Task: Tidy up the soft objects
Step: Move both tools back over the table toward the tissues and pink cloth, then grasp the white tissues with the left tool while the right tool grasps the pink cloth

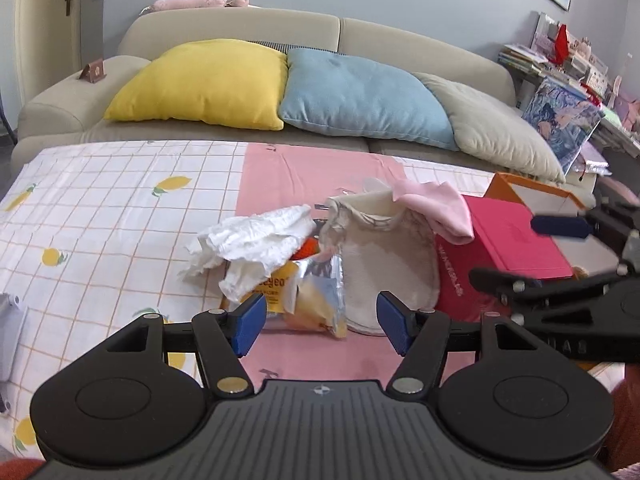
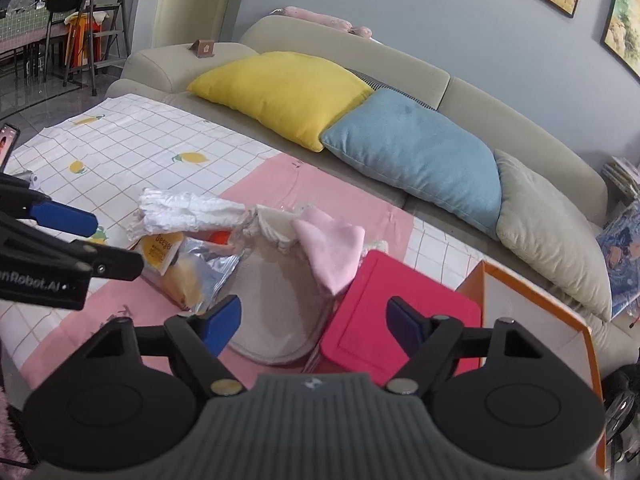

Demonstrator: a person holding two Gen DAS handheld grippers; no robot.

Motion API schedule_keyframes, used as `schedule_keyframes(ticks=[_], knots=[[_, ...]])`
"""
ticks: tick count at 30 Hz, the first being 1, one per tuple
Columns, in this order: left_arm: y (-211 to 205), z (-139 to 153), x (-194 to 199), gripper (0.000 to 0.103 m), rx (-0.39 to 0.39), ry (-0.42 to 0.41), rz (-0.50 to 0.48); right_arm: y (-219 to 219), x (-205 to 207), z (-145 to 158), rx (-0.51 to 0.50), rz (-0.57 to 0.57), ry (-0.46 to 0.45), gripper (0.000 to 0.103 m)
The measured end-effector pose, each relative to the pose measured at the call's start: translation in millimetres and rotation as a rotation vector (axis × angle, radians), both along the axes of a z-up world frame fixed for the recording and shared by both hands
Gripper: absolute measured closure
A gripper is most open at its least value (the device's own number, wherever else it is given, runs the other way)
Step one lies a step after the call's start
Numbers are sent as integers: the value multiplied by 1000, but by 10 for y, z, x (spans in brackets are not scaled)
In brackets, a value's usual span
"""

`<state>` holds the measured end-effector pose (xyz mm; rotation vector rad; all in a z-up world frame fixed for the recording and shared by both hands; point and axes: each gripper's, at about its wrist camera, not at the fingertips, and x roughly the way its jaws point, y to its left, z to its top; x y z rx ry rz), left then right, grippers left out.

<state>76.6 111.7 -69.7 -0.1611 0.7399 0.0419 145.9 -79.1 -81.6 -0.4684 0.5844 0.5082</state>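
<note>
- Left gripper (image 1: 322, 322): jaws standing open, nothing btwn pads, aiming at cream cloth (image 1: 390, 276) w/ snack pouch (image 1: 316, 300) beside.
- Right gripper (image 2: 314, 328): open, empty, hovering over cloth edge & pink box (image 2: 400, 320).
- Pink cloth (image 2: 332, 256): lying draped atop pile, likely dropped unsorted.

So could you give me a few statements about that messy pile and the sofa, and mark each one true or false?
1. The yellow cushion sits beside the blue cushion on the sofa. True.
2. The pink cloth lies flat on the floor. False: it is draped over the cream fabric item.
3. The left gripper holds the snack packet. False: its jaws are open and empty.
4. A red box stands next to the pile. True.
</note>
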Motion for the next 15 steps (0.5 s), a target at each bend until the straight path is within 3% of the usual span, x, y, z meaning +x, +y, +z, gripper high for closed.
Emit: schedule_keyframes(ticks=[3,10,15], knots=[[14,-32,110,29,33,13,-12,94,132,2,-23,13,-20,25],[84,-65,420,26,219,17,-59,321,434,-53,-59,48,-33,30],[177,-156,729,21,258,27,-122,443,595,-117,-77,69,-26,30]])
